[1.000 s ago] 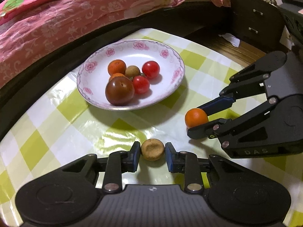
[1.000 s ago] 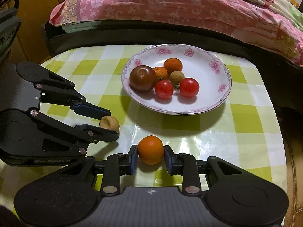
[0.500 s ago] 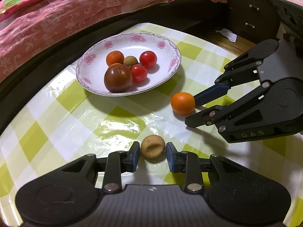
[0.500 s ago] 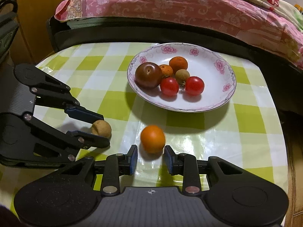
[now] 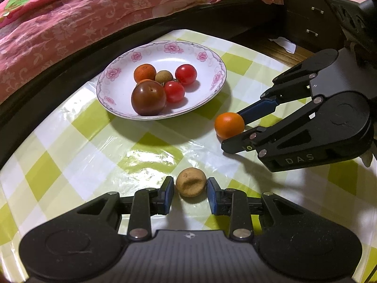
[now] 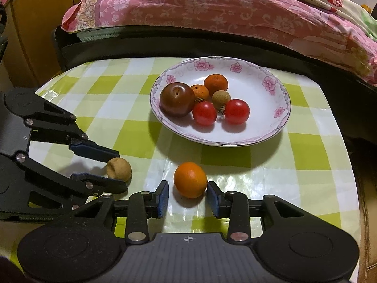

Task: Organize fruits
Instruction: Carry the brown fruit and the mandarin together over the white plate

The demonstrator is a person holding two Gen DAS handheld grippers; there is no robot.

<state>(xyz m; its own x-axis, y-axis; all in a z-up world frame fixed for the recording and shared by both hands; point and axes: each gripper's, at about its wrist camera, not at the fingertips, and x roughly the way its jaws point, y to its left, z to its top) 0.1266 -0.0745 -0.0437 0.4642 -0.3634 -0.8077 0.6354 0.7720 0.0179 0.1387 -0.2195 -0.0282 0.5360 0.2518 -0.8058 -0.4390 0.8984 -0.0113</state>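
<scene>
A small brown fruit (image 5: 191, 182) rests on the checked tablecloth between the pads of my left gripper (image 5: 189, 185), which is shut on it. The right wrist view shows that gripper (image 6: 121, 169) and the brown fruit (image 6: 119, 168) at the left. An orange (image 6: 190, 179) sits on the cloth between the pads of my right gripper (image 6: 187, 186). Its jaws are opening: a gap shows at the left pad, while the right pad is at the peel. The left wrist view has this orange (image 5: 229, 125) at the right gripper (image 5: 231, 131) tips.
A white floral plate (image 5: 165, 54) (image 6: 259, 108) holds a dark plum, two red tomatoes, small oranges and a brown fruit. A bed with a pink cover runs behind the table. A dark drawer unit (image 5: 311, 23) stands at the back right.
The right jaws have parted from the orange, which now lies on the cloth between them. The left gripper stays around the brown fruit. The plate has shifted slightly in both views.
</scene>
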